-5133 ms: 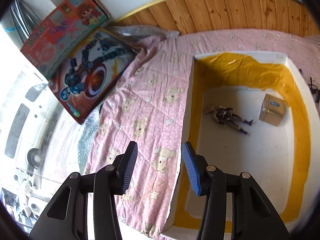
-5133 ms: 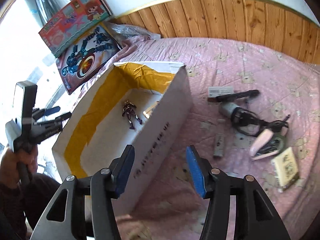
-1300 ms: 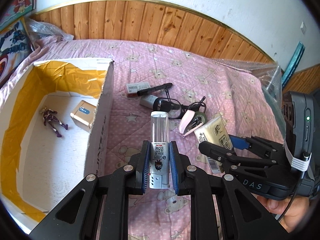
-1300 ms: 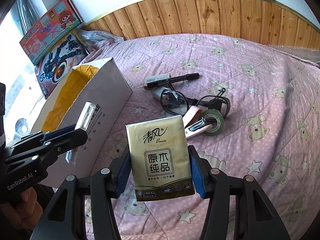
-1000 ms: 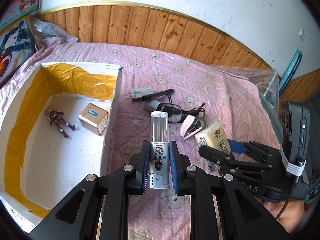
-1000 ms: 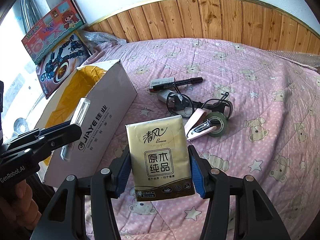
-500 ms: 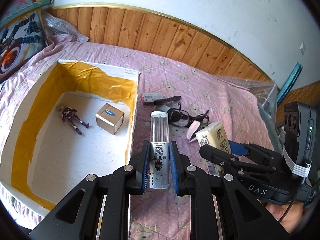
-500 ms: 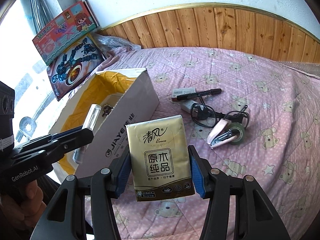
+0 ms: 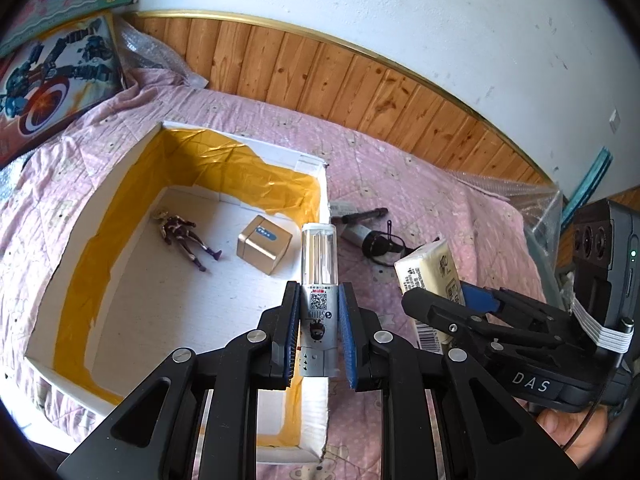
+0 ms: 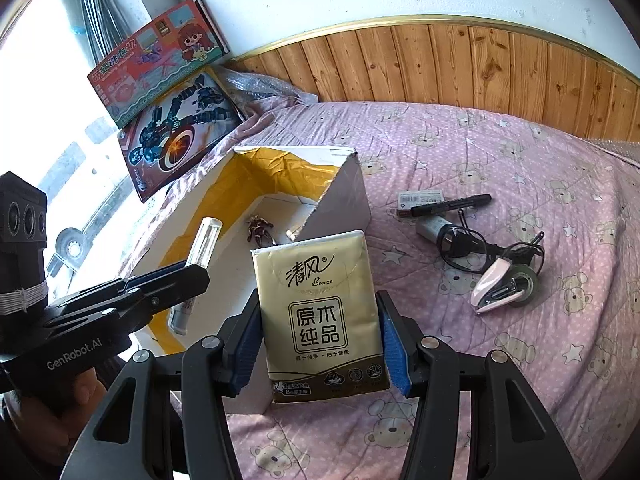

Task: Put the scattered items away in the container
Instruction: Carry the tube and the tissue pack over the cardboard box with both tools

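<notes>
On pink bear-print bedding (image 10: 500, 152) under wood paneling, one cardboard box (image 9: 120, 184) holds one figure (image 9: 180, 234) and one cube (image 9: 264, 244); left gripper (image 9: 319, 328) clamps one tube (image 9: 319, 276) above the box's right edge, right gripper (image 10: 320, 340) clamps one tissue pack (image 10: 320, 312).

Your left tongs (image 9: 319, 330) pinch the clear-capped grey tube (image 9: 319, 280) above the right wall of the open white cardboard box lined with yellow tape (image 9: 120, 184), which sits on the pink bear-print bed (image 10: 500, 152). Inside the box, the small dark action figure (image 9: 181, 234) lies left of the gold cube-shaped box (image 9: 264, 244). Your right tongs (image 10: 319, 340) grip the gold tissue pack (image 10: 320, 316) just right of the box. Farther right on the bed lie the black marker pen (image 10: 450, 205), the black coiled power cord (image 10: 472, 240) before it, and the pink-handled tape dispenser (image 10: 506, 284) nearest you.
</notes>
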`<action>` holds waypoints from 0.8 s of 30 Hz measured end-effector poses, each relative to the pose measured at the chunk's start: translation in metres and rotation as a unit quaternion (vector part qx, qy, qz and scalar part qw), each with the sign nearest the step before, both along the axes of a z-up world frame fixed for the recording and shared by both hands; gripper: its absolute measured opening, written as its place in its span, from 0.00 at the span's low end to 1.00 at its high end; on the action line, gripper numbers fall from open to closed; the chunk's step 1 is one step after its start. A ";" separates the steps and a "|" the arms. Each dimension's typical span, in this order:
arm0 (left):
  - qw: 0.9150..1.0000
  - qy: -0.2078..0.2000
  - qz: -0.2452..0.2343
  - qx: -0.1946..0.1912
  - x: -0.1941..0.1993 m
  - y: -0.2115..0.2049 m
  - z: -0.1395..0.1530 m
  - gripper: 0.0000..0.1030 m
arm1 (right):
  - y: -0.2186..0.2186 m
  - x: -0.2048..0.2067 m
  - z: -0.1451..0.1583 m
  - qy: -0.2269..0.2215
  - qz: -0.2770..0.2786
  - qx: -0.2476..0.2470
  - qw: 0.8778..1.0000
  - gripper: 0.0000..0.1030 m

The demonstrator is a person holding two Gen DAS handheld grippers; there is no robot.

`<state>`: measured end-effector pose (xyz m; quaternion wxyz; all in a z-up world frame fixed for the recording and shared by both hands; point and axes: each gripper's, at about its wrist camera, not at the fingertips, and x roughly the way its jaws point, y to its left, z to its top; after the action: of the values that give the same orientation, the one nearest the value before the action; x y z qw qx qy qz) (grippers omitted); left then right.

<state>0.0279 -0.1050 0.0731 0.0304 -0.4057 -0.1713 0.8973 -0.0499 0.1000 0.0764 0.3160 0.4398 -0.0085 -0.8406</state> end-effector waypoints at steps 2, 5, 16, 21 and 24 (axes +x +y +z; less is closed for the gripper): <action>1.000 0.001 0.005 0.002 0.002 -0.006 0.001 0.19 | -0.008 0.001 0.003 0.002 0.006 -0.001 1.000 0.53; 1.000 0.004 0.013 0.005 0.004 -0.016 0.002 0.19 | -0.018 0.004 0.007 0.006 0.015 -0.001 1.000 0.53; 0.998 -0.003 0.062 0.012 0.014 -0.060 0.000 0.19 | -0.061 0.012 0.016 0.016 0.061 0.000 0.998 0.53; 0.997 -0.007 0.082 0.012 0.018 -0.077 -0.003 0.19 | -0.080 0.015 0.012 0.013 0.082 0.005 0.997 0.53; 0.996 -0.011 0.091 0.014 0.019 -0.086 -0.007 0.19 | -0.092 0.018 0.010 0.013 0.097 0.010 0.995 0.53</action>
<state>0.0471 -0.1906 0.0664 -0.0481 -0.3976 -0.2203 0.8894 -0.0323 0.0079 0.0866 0.3916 0.4307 0.0463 -0.8117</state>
